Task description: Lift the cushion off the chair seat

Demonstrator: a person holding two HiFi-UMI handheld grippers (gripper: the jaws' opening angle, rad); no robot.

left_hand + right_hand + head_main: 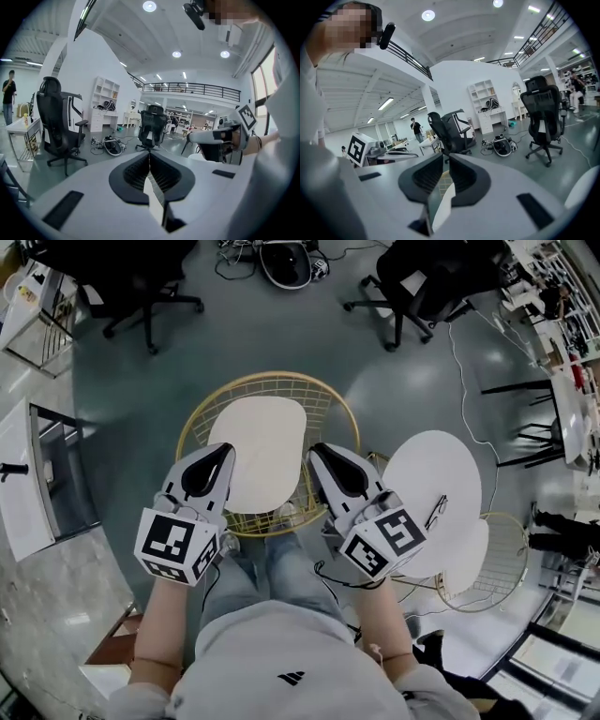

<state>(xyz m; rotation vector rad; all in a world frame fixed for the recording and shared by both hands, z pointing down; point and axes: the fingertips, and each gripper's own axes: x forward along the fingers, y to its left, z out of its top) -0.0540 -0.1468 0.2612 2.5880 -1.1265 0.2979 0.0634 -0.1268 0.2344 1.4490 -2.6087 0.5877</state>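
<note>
The cushion (261,451) lies flat on the seat of the gold wire chair (272,385) straight in front of you. It is a cream, rounded pad whose long axis runs from your knees away toward the chair's curved back, and the far end is a little broader than the near end. Your left tongs (223,452) reach in from the near left with their tips over the cushion's left edge. They are closed tight, the 2 jaws meeting at the tips with nothing between them. Your right tongs (317,452) come in from the near right, tips just beside the cushion's right edge and above the wire rim. Their jaws stand a narrow slit apart and empty, and a strip of cushion and wire shows below through the gap. No view tells whether either pair actually touches the cushion. Both pairs point away from you and angle slightly toward each other, so the cushion's near end sits between them. Just right of the chair stands a round white worktop (431,465) with spectacles (436,512) lying on it, and near it, lower right, is a second wire chair (506,563). 2 black office chairs (427,277) stand well apart from you on the grey floor (281,334) at the far side.
</note>
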